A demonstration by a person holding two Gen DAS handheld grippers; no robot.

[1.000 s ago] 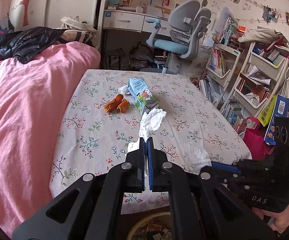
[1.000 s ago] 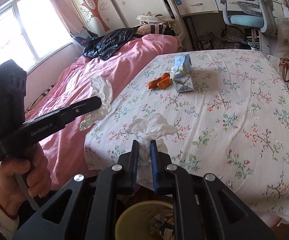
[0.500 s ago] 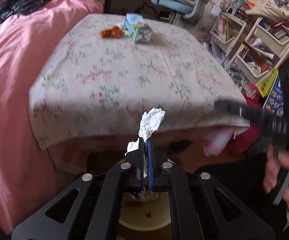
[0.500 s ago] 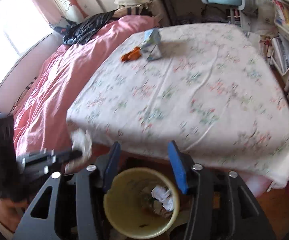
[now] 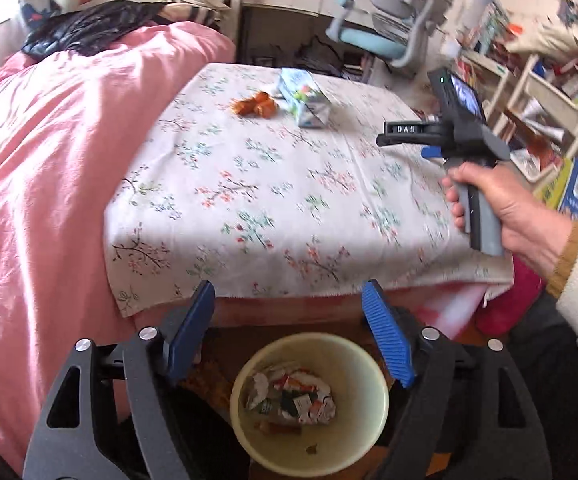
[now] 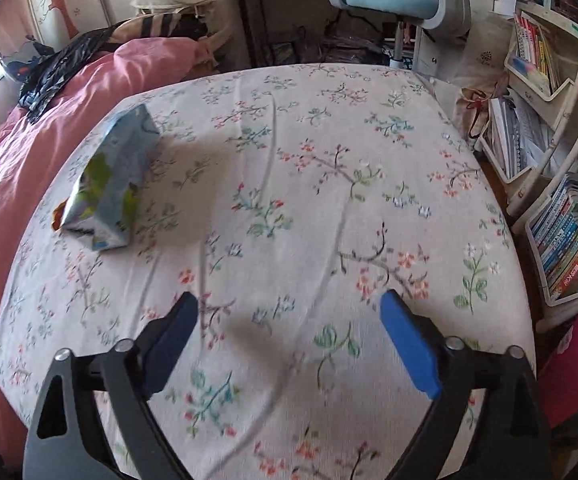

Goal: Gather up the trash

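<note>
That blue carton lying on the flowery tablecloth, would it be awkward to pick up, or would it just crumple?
The carton looks dented and lies on its side, so it is probably empty and light. Its creased walls would likely give under a squeeze rather than stay stiff. Being boxy, it should slide on the tablecloth rather than roll if pushed.

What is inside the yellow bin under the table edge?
The yellow bin holds crumpled wrappers and paper scraps heaped on its bottom. Whatever lies beneath that heap is covered, so no single piece can be told apart.
</note>
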